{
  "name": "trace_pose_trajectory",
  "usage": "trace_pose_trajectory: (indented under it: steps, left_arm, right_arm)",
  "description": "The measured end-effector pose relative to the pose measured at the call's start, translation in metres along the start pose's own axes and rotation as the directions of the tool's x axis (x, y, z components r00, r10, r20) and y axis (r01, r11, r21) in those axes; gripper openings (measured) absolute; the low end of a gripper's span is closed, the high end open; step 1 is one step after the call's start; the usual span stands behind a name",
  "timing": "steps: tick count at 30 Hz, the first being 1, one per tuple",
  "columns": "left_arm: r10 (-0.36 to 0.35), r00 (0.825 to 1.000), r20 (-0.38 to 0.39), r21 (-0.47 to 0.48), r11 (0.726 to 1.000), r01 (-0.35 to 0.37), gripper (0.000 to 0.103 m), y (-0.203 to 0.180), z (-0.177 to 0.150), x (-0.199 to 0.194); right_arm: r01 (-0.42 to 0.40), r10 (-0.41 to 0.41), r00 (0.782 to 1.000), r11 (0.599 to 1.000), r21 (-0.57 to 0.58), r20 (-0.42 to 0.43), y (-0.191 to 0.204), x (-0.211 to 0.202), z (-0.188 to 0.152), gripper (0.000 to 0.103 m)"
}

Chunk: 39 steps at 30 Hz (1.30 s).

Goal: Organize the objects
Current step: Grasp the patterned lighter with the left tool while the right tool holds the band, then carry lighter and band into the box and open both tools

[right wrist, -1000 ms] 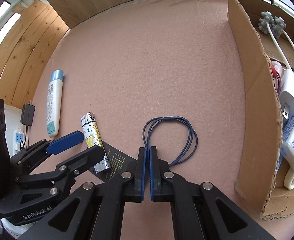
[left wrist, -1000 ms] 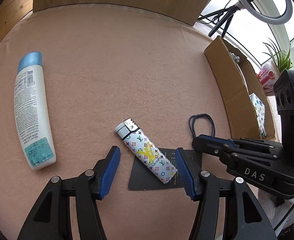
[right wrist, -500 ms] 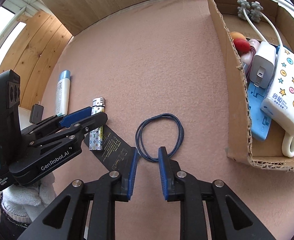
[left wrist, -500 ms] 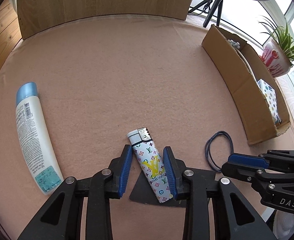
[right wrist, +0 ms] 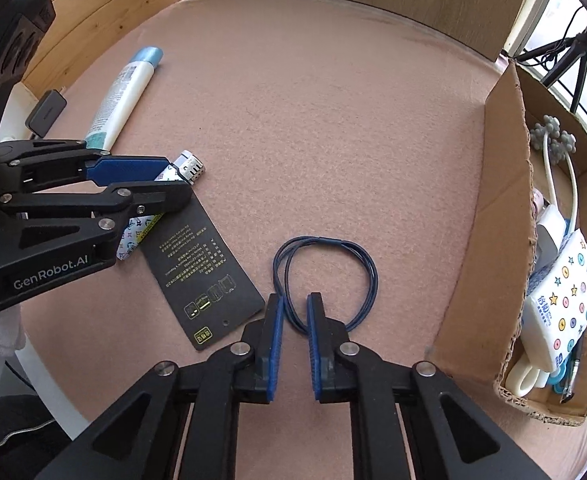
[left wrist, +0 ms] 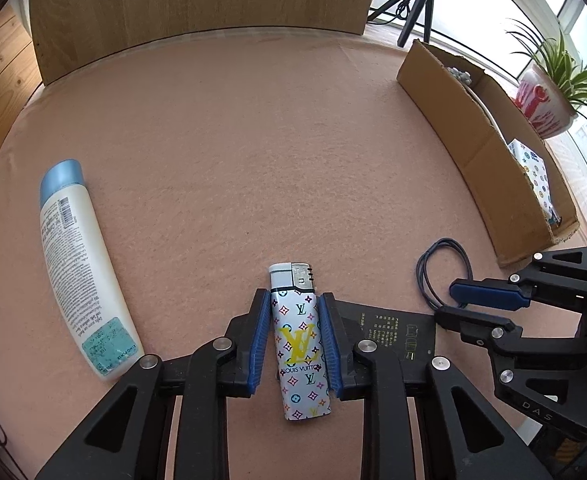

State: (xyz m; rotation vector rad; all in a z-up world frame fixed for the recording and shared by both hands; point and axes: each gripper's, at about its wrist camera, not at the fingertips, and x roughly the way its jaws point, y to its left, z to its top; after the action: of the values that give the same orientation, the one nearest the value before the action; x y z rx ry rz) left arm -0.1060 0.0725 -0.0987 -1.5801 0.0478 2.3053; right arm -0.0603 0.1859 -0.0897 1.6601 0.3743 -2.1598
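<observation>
My left gripper [left wrist: 295,336] has its jaws closed against both sides of the lighter [left wrist: 299,344], which lies on the table [left wrist: 253,152] at the near edge, partly on the black card [right wrist: 201,276]. I judge it gripped, though I can't tell whether it is off the surface. My right gripper [right wrist: 295,344] has its jaws a little apart, straddling the near strands of the blue band [right wrist: 325,280], gripping nothing. The box [right wrist: 489,240] stands at the right; the bottle [left wrist: 81,268] lies far left.

Risks as I see them: the lighter is glossy and the pads hold its upper half only, so its loose near end could swing or slip on lifting. The card could be dragged along. If I close the right jaws now, the thin band could squeeze out sideways, or I'd catch one strand and the rest would dangle and snag the box wall. The two grippers are near each other; moving both toward the box could make them collide.
</observation>
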Motion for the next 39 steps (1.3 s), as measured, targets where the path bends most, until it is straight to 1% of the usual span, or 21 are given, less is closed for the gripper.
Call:
trace_pose_trajectory:
  steps: [1,4,7,11,15,18,20,21,23,26,32,36,39]
  left_arm:
    - [-0.007,1.000,0.001,-0.012,1.000,0.007,0.025,0.002,-0.001,-0.001]
    - [-0.031,1.000,0.002,-0.044,0.999,0.031,0.025,0.008,-0.005,-0.004]
    - [-0.057,0.998,0.005,-0.077,0.995,0.058,0.025,0.013,-0.009,-0.007]
    - [-0.094,0.995,0.028,-0.111,0.989,0.096,0.025,0.014,-0.009,-0.018]
    - [-0.114,0.992,0.060,-0.109,0.987,0.120,0.024,0.008,-0.006,-0.034]
    - [-0.125,0.988,0.088,-0.090,0.987,0.133,0.023,-0.003,0.001,-0.046]
    - [-0.143,0.984,0.105,-0.078,0.985,0.151,0.013,-0.011,0.006,-0.053]
    - [-0.149,0.982,0.114,-0.071,0.985,0.158,0.012,-0.015,0.009,-0.057]
    - [-0.160,0.979,0.127,-0.045,0.985,0.167,0.012,-0.026,0.016,-0.062]
    - [-0.154,0.978,0.138,-0.013,0.988,0.157,0.012,-0.038,0.023,-0.063]
    - [-0.155,0.979,0.129,-0.059,0.985,0.164,0.011,-0.028,0.028,-0.058]
    - [-0.164,0.975,0.150,-0.046,0.984,0.172,0.011,-0.032,0.037,-0.062]
    - [-0.179,0.970,0.168,-0.015,0.983,0.184,0.011,-0.043,0.044,-0.070]
  right_arm:
    - [-0.018,0.018,1.000,1.000,0.009,-0.005,-0.003,0.000,0.000,0.002]
    - [-0.060,0.060,0.998,0.995,0.085,0.002,-0.016,-0.002,-0.004,0.002]
    - [-0.116,0.110,0.993,0.980,0.163,0.041,-0.026,-0.010,-0.010,0.002]
    - [-0.187,0.162,0.979,0.953,0.240,0.121,-0.034,-0.028,-0.017,0.002]
    - [-0.260,0.199,0.956,0.914,0.312,0.216,-0.039,-0.055,-0.025,0.002]
    - [-0.280,0.196,0.945,0.899,0.337,0.263,-0.044,-0.067,-0.030,0.002]
    - [-0.287,0.191,0.939,0.893,0.348,0.286,-0.046,-0.077,-0.031,0.002]
    - [-0.290,0.187,0.936,0.889,0.354,0.297,-0.048,-0.081,-0.031,0.002]
    - [-0.298,0.184,0.930,0.884,0.361,0.317,-0.051,-0.090,-0.032,0.002]
    - [-0.288,0.161,0.929,0.881,0.375,0.333,-0.058,-0.099,-0.036,0.002]
    - [-0.288,0.139,0.924,0.867,0.407,0.356,-0.067,-0.109,-0.048,0.002]
    - [-0.291,0.118,0.914,0.856,0.427,0.387,-0.074,-0.121,-0.051,0.002]
    - [-0.287,0.092,0.905,0.853,0.436,0.415,-0.082,-0.133,-0.053,0.002]
